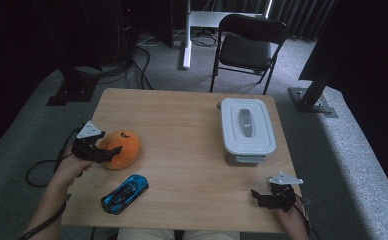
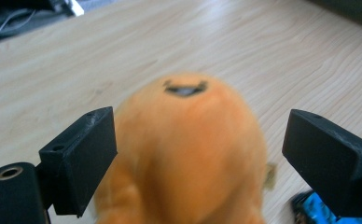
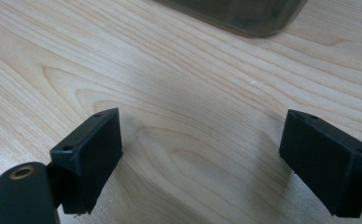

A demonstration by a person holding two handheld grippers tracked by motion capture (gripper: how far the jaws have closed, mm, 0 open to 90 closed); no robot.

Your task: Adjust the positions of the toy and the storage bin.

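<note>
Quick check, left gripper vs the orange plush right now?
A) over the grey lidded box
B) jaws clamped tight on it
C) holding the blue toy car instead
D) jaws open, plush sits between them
D: in the left gripper view the left gripper has its jaws spread wide with the orange plush lying between them, a gap showing on the right side; the blue toy car and the grey lidded box sit apart on the table.
</note>
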